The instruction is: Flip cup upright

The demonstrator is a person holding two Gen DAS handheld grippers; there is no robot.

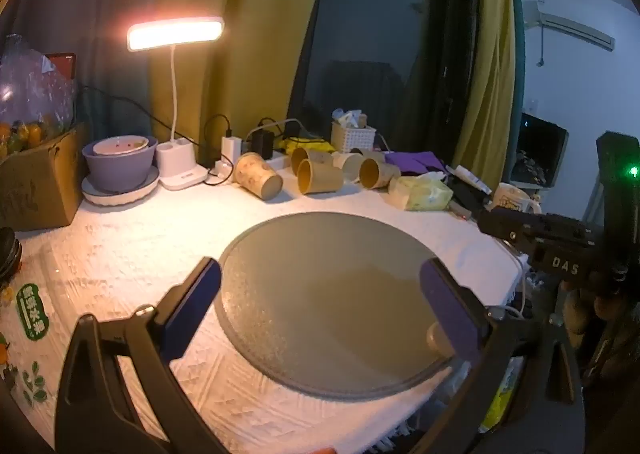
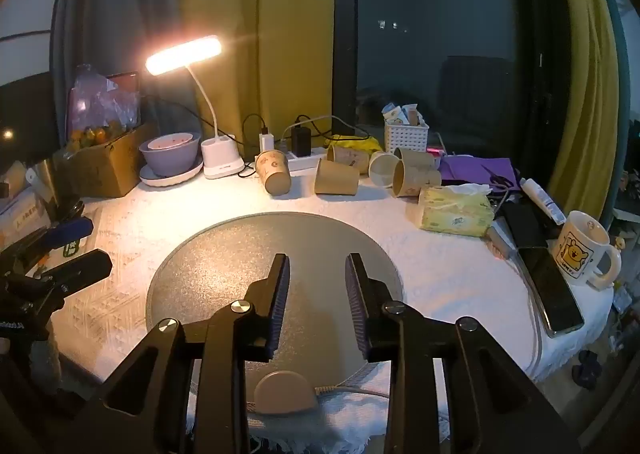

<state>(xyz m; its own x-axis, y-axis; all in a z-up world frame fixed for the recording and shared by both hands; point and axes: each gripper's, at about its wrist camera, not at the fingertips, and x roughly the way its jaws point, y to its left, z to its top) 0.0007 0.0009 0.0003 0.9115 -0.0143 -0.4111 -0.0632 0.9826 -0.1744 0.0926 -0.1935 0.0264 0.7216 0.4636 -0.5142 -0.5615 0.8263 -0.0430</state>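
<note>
Grey textured glass fills the middle of your left wrist view: the round mat (image 1: 320,294) lies on the white tablecloth (image 1: 140,246). Your left gripper (image 1: 320,286) hovers over it with its jaws spread wide and nothing between them. Five paper cups lie on their sides in a row above the mat, near the back of the table: the leftmost cup (image 1: 258,176) points its base toward you, and the second cup (image 1: 318,177) shows its open mouth. At upper left the desk lamp (image 1: 175,34) is lit. Your right gripper's body (image 1: 560,250) enters from the right edge.

In your right wrist view, the right gripper (image 2: 318,286) sits low at centre frame over the same mat (image 2: 224,266), jaws apart and empty. The leftmost cup (image 2: 274,172) and second cup (image 2: 337,177) lie tipped over above the mat, well apart from the fingertips. A tissue pack (image 2: 456,210) rests right of centre, and a white mug (image 2: 582,250) stands upright at the right edge.
</note>
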